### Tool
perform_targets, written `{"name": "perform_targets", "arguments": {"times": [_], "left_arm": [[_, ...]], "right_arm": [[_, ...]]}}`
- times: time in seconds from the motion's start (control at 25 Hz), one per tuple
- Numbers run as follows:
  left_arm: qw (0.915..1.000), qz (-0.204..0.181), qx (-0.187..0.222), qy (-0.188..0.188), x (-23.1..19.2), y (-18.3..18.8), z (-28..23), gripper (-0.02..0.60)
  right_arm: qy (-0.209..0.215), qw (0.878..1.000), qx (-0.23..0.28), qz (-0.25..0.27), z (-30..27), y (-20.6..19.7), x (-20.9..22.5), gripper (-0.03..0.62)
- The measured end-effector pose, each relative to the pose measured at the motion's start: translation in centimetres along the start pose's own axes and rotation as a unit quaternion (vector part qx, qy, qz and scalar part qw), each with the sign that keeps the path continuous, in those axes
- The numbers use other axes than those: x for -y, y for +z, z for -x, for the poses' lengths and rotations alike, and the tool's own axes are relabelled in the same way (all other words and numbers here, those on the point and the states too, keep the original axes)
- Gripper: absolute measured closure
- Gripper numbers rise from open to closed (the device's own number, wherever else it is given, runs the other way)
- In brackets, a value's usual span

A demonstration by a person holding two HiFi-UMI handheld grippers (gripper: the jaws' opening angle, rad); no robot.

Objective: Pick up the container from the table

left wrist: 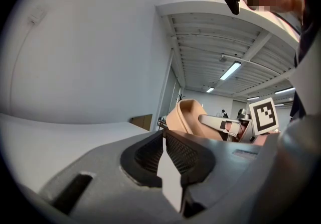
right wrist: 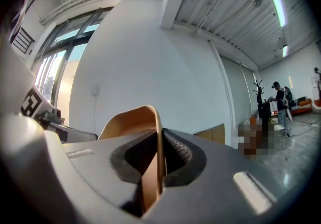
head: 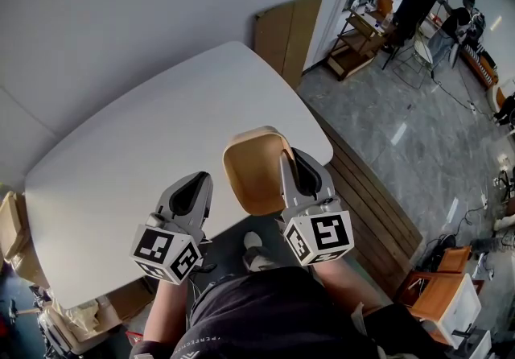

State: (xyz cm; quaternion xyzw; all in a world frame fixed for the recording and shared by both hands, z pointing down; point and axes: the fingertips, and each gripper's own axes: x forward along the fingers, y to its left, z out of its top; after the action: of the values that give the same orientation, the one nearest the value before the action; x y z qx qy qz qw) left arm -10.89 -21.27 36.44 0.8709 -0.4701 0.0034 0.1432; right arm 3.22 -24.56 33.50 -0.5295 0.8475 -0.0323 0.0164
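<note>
A tan, rounded container point(head: 251, 172) hangs tilted over the near edge of the white table point(head: 145, 148), its opening turned up towards me. My right gripper point(head: 291, 158) is shut on its right rim wall. In the right gripper view the thin tan wall of the container point(right wrist: 133, 120) stands pinched between the black pads of the right gripper point(right wrist: 159, 140). My left gripper point(head: 199, 180) sits to the left of the container, apart from it. In the left gripper view the left gripper point(left wrist: 163, 137) is shut on nothing, and the container point(left wrist: 185, 115) shows ahead to the right.
A wooden board point(head: 288, 31) leans on the wall behind the table. Wooden slats point(head: 370, 196) run along the table's right side. Cardboard boxes point(head: 12, 229) lie at the lower left and orange bins point(head: 438, 285) at the lower right. A shelf cart point(head: 358, 43) and a person point(head: 459, 23) are far back.
</note>
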Motion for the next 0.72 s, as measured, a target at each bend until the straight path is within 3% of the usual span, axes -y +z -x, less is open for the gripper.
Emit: {"name": "perform_targets", "arguments": {"times": [0.72], "left_arm": [[0.9996,-0.005,0.021,0.018,0.11,0.68,0.23,0.571]], "right_arm": [[0.001,1.000,-0.007,-0.011,0.61,-0.28,0.26,0.575]]}}
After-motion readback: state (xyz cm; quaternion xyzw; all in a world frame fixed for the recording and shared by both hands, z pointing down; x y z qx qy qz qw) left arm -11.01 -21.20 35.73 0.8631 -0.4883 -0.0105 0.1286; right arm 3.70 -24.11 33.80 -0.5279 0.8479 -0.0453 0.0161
